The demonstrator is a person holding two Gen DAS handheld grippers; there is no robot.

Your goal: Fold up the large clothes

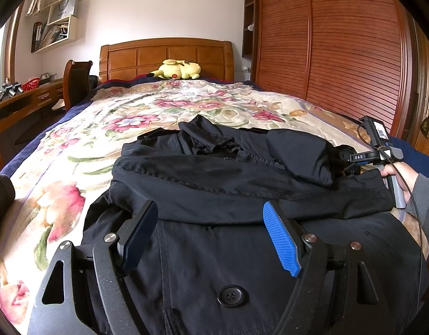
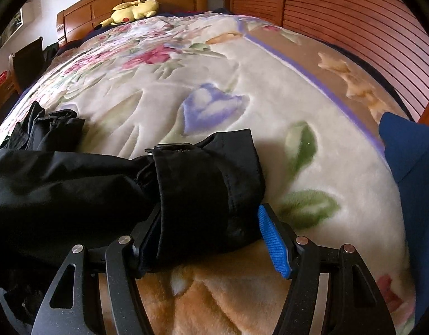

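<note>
A large black coat lies spread on the bed, its button near me and one sleeve folded across the body. My left gripper hovers open just above the coat's lower front, with nothing between its fingers. In the right wrist view the other sleeve's cuff rests on the blanket between the fingers of my right gripper. The black finger touches the fabric, while the blue pad shows bare at the cuff's edge. From the left wrist view, a hand holds the right gripper at the coat's right side.
A floral blanket covers the bed. A yellow plush toy lies by the wooden headboard. A slatted wooden wardrobe runs along the right, and a desk with a chair stands at the left. Blue fabric lies at the right edge.
</note>
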